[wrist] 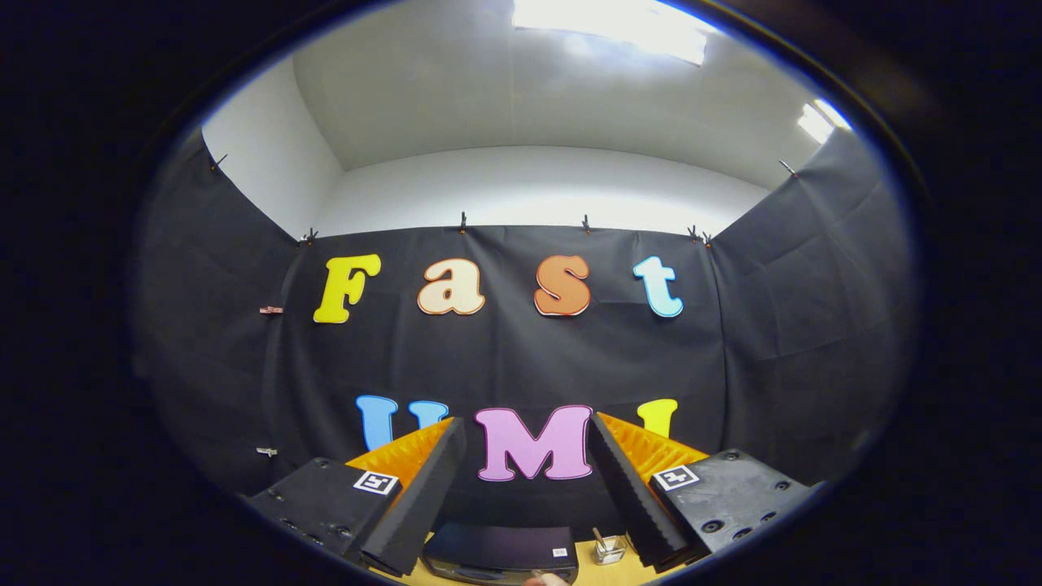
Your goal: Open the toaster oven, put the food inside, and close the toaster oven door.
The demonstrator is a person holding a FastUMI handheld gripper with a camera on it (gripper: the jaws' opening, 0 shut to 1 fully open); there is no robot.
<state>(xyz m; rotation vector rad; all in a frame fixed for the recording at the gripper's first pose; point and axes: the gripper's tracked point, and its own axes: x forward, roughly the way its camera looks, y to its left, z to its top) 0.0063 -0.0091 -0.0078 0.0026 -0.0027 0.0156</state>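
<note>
The tongs (525, 480) are held high and level, aimed at the black cloth wall (521, 358) of the booth, with their two fingers spread wide and nothing between them. The left finger (415, 505) slants inward, and just to its right, low in the gap between the fingers, the dark top of the toaster oven (498, 549) shows. It sits below the tongs and slightly ahead of them, on a yellowish table (598, 574), closer to the left finger than to the right one, and apart from both. Whether its door is open or closed cannot be told from this angle. A small pale rounded thing (547, 579) shows at the oven's near edge; what it is cannot be made out. Right of the oven, just beside the right finger (631, 496), stands a small clear glass container (608, 549) with a thin stick-like piece rising out of it.
</note>
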